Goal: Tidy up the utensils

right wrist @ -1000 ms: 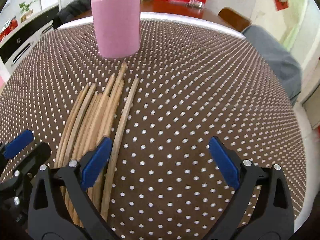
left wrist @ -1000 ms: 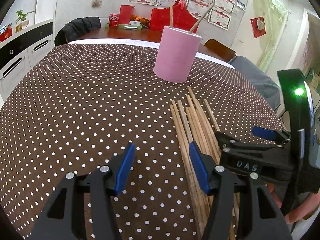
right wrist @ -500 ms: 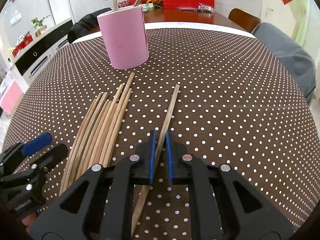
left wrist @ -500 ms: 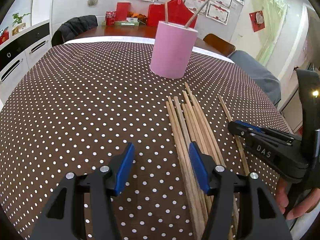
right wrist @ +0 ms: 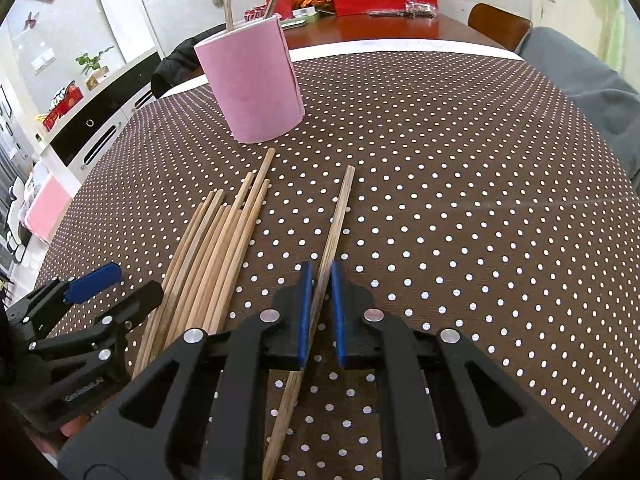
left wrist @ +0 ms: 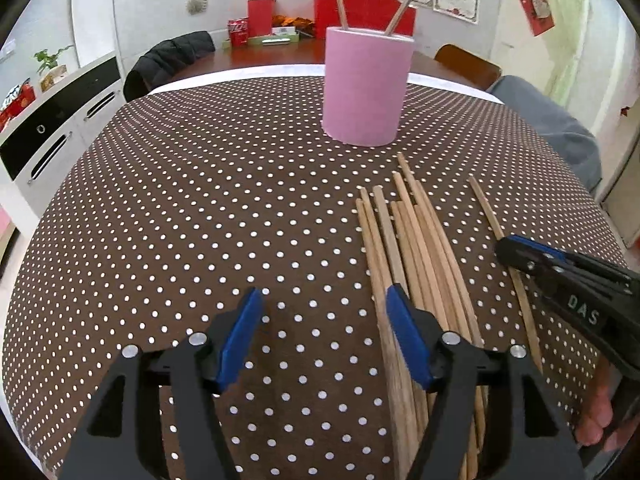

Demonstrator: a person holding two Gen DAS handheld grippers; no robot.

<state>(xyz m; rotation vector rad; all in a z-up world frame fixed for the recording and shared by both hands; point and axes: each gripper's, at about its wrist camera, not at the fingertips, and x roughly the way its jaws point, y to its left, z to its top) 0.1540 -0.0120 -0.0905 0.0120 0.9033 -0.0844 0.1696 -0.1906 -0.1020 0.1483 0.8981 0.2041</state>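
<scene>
The left tongs are black with blue pads. They have just been spreading wider, and nothing sits between them but the brown cloth with white dots on the surface. Their right pad covers part of a bunch of long wooden chopsticks lying flat. Behind stands a tall pink round cup with two sticks poking out. The right tongs are pinching one lone wooden chopstick, apart from the bunch. White letters on their side read "DAS". Wall papers are too small to read.
</scene>
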